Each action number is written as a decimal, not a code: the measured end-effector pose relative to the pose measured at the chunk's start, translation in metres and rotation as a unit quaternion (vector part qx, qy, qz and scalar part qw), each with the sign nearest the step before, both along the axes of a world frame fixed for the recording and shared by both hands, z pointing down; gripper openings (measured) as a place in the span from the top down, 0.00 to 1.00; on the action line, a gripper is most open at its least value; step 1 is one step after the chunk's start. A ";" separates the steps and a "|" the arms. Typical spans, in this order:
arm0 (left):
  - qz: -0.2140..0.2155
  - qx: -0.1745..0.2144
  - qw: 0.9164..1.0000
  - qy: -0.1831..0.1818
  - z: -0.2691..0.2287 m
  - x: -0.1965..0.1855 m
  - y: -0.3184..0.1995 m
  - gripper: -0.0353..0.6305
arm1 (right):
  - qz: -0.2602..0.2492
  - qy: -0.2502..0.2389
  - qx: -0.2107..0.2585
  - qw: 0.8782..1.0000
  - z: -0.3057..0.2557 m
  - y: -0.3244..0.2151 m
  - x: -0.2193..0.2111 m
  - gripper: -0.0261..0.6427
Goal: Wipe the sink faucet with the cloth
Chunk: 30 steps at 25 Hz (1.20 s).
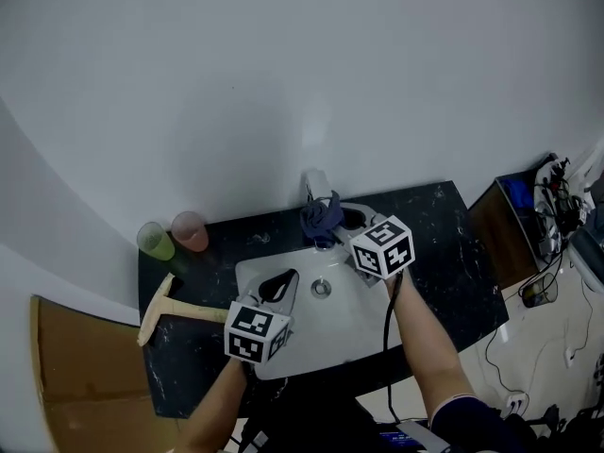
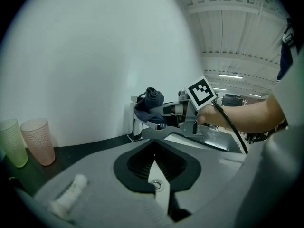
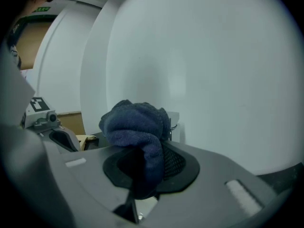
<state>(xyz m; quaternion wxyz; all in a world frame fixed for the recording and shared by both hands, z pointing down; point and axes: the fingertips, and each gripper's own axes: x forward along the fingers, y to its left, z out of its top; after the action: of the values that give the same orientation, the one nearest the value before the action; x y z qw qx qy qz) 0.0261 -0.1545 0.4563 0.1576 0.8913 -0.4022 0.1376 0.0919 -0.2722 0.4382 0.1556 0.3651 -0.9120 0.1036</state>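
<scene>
**Cloth bunched on the faucet, held by one fold**

Nearest, the left gripper point(image 2: 154, 167) hangs over the white sink point(image 1: 311, 343), jaws pressed together with nothing between them; it steadies nothing, so the wiping rests on the other hand alone. Further in, the right gripper point(image 3: 142, 170) has its jaws clamped on a hanging fold of the cloth point(image 3: 135, 125). The likely trouble, I judge, is that so narrow a hold lets the wad tug free as it drags over the metal; or the bundle skates across the top and leaves the spout's underside and base unwiped. The cloth is dark blue, thick and looped like towelling, crumpled into a rounded lump; it sits on top of the faucet point(image 2: 136, 127) at the sink's back edge; whether it is damp I cannot tell. Beyond, to the left, a green cup point(image 1: 156, 242) and a pink cup point(image 1: 190, 231) stand by the wall, well apart from the work.
</scene>
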 end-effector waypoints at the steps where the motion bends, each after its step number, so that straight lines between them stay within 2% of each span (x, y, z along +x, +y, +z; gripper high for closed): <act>1: -0.003 -0.001 1.000 -0.001 0.001 0.001 0.000 0.94 | -0.005 0.002 0.001 1.000 0.001 -0.004 0.000 0.86; 10: -0.009 -0.003 1.000 -0.016 0.003 0.005 0.004 0.94 | 0.000 -0.023 -0.007 1.000 0.004 -0.022 0.003 0.86; 17: -0.004 0.007 1.000 -0.009 -0.001 0.009 0.001 0.94 | -0.010 -0.006 -0.018 1.000 0.007 0.016 0.000 0.87; 25: 0.001 0.015 1.000 -0.011 0.004 0.009 -0.027 0.94 | -0.033 0.055 -0.010 0.998 0.009 0.061 0.005 0.87; 30: 0.024 0.027 0.999 -0.017 0.001 0.022 -0.042 0.94 | -0.032 0.075 -0.021 0.996 0.018 0.080 0.020 0.87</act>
<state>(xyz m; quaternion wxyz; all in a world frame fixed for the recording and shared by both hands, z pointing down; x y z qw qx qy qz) 0.0477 -0.1966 0.4570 0.1232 0.9022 -0.3871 0.1453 0.1122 -0.1918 0.4561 0.2350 0.3394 -0.9064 0.0901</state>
